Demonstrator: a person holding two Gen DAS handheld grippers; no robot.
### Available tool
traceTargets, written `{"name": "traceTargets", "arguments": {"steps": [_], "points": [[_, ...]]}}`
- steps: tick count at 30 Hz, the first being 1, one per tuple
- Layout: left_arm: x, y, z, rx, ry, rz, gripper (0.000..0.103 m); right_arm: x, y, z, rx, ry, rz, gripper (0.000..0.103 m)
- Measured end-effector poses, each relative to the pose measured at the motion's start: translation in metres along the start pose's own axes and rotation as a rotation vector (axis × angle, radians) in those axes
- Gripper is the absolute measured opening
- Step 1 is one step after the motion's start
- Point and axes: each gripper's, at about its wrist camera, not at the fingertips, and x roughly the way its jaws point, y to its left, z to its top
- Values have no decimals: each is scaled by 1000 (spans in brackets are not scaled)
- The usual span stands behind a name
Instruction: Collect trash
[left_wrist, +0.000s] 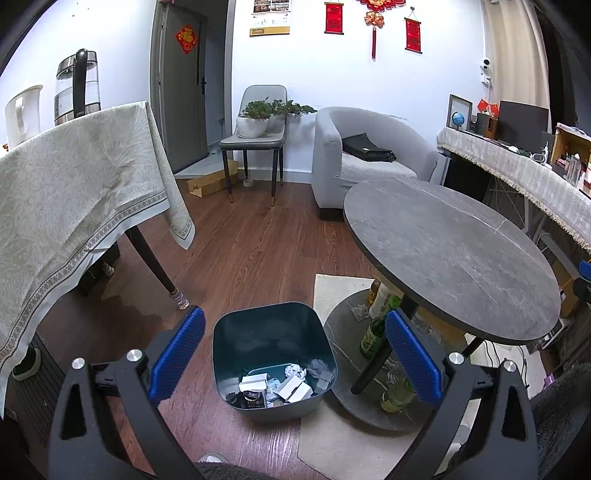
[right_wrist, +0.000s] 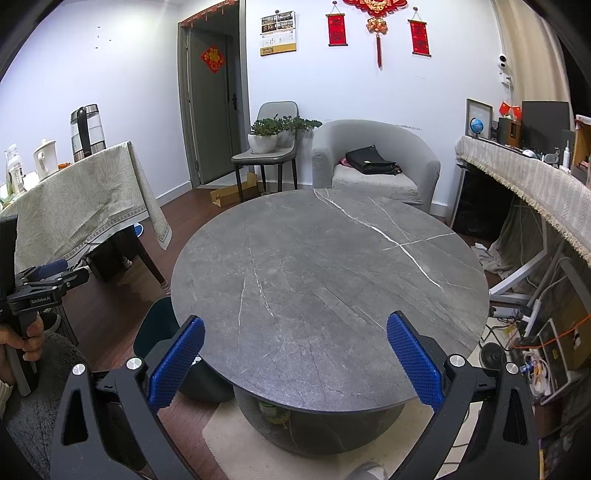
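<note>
Left claw (left_wrist: 295, 354) is hanging wide open with nothing between the blue pads, looking down and forward at the trash bin (left_wrist: 273, 332) sitting on the wood floor, just left of the round tabletop (left_wrist: 450, 258). Bin is lying almost dead centre between the left claw's fingers, a little below and ahead, with white boxes and crumpled paper (left_wrist: 295, 369) already piled in the bottom. Moving right, under the tabletop on the lower shelf (left_wrist: 343, 325), a green bottle (left_wrist: 371, 332) is standing upright, long axis vertical, with more bottles and a paper scrap near it; these are sitting right of the bin and close to the left claw's right finger, so I'm judging the left hand is the nearer one for them. Right claw (right_wrist: 295, 354) is also gaping wide, gripping nothing, hovering over the near edge of the tabletop, which is showing bare in both views. From the right view the bin (right_wrist: 155, 325) is peeking out at the tabletop's left, and the person's hand (right_wrist: 26, 339) is gripping the left tool's handle at far left. Likely next pick is lying low and under the tabletop, not on it.
</note>
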Motion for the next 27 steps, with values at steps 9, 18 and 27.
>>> {"name": "traceTargets", "arguments": {"steps": [9, 18, 27], "points": [[0, 1, -1, -7, 4, -4, 100, 1, 2, -1, -4, 5, -5, 100], [2, 2, -1, 0, 5, -6, 100, 1, 2, -1, -6, 5, -6, 100], [2, 1, -1, 2, 4, -6, 100, 0, 1, -1, -7, 7, -7, 100]]}}
